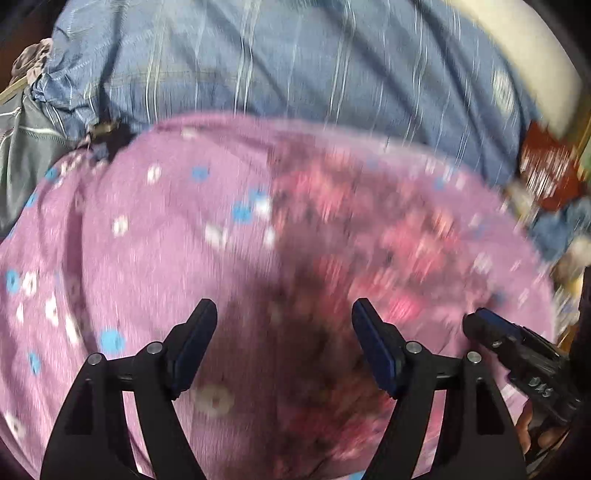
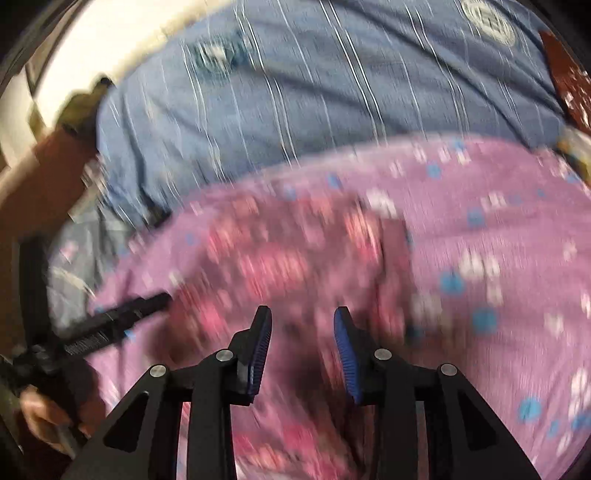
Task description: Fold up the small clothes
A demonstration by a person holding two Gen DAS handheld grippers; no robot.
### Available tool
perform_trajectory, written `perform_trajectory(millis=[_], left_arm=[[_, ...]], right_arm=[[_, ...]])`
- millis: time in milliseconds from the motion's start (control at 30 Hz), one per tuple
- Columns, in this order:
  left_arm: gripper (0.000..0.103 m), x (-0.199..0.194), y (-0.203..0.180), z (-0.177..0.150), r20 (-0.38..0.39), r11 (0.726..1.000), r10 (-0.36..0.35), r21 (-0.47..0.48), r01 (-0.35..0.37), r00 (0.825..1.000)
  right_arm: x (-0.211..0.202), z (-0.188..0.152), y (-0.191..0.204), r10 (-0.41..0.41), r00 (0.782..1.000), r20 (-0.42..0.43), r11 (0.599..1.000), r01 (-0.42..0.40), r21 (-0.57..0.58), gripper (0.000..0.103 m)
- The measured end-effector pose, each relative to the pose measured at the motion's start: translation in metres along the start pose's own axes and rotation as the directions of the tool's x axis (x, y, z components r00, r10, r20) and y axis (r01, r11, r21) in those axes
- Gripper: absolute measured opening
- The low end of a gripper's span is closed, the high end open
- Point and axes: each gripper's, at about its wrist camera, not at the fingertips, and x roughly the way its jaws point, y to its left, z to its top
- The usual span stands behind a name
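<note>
- Both views motion-blurred; print on the purple garment (image 1: 155, 236) smears, its darker pink patch (image 2: 273, 258) unreadable.
- Garment cut off at the bottom edges in both views.
- Round emblem (image 2: 489, 22) on the blue striped bedsheet (image 1: 295, 66): lettering too blurred to read.
- Red item (image 1: 546, 166) at right edge: cut off, can't identify.
- Grey bundle (image 1: 26, 147) at left edge partly out of frame.

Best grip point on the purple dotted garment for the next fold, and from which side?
Judging through the blur: take the purple garment at its far edge, where it meets the blue striped sheet. Come from above, pinching along the hem. It lies flat, so only an edge offers a fold of cloth.
</note>
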Motion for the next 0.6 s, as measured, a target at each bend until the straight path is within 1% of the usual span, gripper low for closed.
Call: perform_trajectory(millis=[33,67,100,133,167,200,233,300,333,400,433,533,567,600], left_arm=[[0.079,0.007,-0.004,-0.008,-0.023,1.000,0.020,0.015,-0.019,1.000],[0.079,0.008,-0.002,-0.014,-0.012,1.000,0.018,-0.003,-0.018,1.000],[0.079,-0.004,0.002,-0.020,0.009,0.999,0.010,-0.046,-0.010,1.000],[0.079,-0.014,0.003,-0.022,0.006,0.998,0.005,-0.058,-0.004,1.000],[0.078,-0.030,0.002,-0.026,0.023,0.999,-0.007,-0.053,0.008,1.000],[0.078,-0.046,0.001,-0.030,0.055,0.999,-0.001,-0.044,0.003,0.998],[0.078,-0.063,-0.002,-0.034,0.093,0.999,0.023,-0.031,-0.020,0.995],[0.079,-0.100,-0.010,-0.042,0.173,0.998,0.068,-0.001,-0.069,0.983],[0.079,-0.120,-0.014,-0.046,0.213,0.996,0.088,0.006,-0.091,0.973],[0.086,-0.159,-0.023,-0.049,0.299,0.991,0.123,0.016,-0.134,0.946],[0.087,-0.177,-0.029,-0.051,0.338,0.988,0.138,0.019,-0.154,0.931],[0.090,-0.224,-0.040,-0.056,0.428,0.978,0.175,0.028,-0.206,0.887],[0.092,-0.234,-0.043,-0.056,0.447,0.975,0.182,0.029,-0.218,0.876],[0.096,-0.248,-0.046,-0.058,0.473,0.971,0.195,0.029,-0.237,0.859]], right_arm=[[0.015,-0.012,-0.004,-0.021,0.998,-0.067,1.000,0.022,0.019,0.038],[0.021,-0.019,-0.006,-0.032,0.997,-0.069,0.999,0.033,0.019,0.038],[0.014,-0.020,0.000,-0.052,0.998,-0.040,0.999,0.052,-0.002,0.037],[0.009,-0.018,0.004,-0.080,0.995,-0.057,0.997,0.079,-0.008,0.038],[0.000,-0.016,0.008,-0.079,0.995,-0.062,0.997,0.079,-0.003,0.040],[-0.013,-0.016,0.012,-0.051,0.998,-0.039,0.999,0.051,0.003,0.039],[-0.029,-0.015,0.016,-0.031,1.000,-0.003,1.000,0.031,-0.003,0.040],[-0.057,-0.014,0.026,-0.051,0.998,0.048,0.998,0.053,-0.041,0.044],[-0.075,-0.014,0.034,-0.058,0.995,0.087,0.996,0.064,-0.062,0.045],[-0.105,-0.013,0.044,-0.045,0.988,0.145,0.995,0.056,-0.078,0.051],[-0.122,-0.013,0.050,-0.033,0.984,0.175,0.996,0.048,-0.081,0.052],[-0.160,-0.011,0.065,-0.020,0.969,0.245,0.995,0.044,-0.094,0.056],[-0.173,-0.013,0.069,-0.022,0.963,0.267,0.994,0.050,-0.100,0.057],[-0.184,-0.013,0.074,-0.022,0.958,0.287,0.993,0.055,-0.107,0.059]])
